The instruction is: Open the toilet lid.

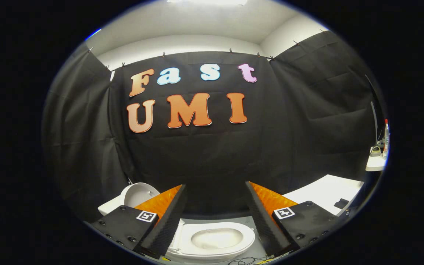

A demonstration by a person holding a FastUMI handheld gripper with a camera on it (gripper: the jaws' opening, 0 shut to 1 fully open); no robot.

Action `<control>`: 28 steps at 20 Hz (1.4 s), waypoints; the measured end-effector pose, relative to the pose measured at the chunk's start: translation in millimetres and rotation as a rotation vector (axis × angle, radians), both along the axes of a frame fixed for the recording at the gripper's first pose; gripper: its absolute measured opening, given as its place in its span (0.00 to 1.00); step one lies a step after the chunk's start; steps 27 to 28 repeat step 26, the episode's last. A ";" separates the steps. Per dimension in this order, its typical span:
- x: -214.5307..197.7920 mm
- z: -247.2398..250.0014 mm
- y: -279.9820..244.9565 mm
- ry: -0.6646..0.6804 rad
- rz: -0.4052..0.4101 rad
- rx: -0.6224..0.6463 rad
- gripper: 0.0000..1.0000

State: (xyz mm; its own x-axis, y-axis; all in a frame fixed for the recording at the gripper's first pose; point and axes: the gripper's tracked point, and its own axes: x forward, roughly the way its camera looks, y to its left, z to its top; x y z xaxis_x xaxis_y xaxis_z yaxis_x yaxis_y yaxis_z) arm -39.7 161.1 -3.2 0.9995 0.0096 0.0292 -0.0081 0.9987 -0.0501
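Spread wide with nothing between them, the gripper (216,191) fingers frame one toilet (215,241) below, its seat ring and bowl exposed. Left of the toilet, its round lid (138,194) stands raised, inner face showing. Right of the toilet sits one white table (325,191); cables (246,261) lie beside the toilet's base.

Gripper (215,191) level, jaws spread wide apart, holding nothing

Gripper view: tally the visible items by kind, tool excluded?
Toilet, seat showing, bowl open between the tool's spread fingers: 1
Raised lid beside the left finger: 1
White tabletops: 2
Bottle: 1
Floor cables: 1 bundle
Total: 6
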 end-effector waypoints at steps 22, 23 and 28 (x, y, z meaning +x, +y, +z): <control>7.1 48.6 -46.7 -0.017 0.015 0.021 0.99; 8.5 50.7 -49.7 -0.020 0.016 0.017 0.99; 10.1 54.3 -53.4 -0.022 0.026 0.022 0.98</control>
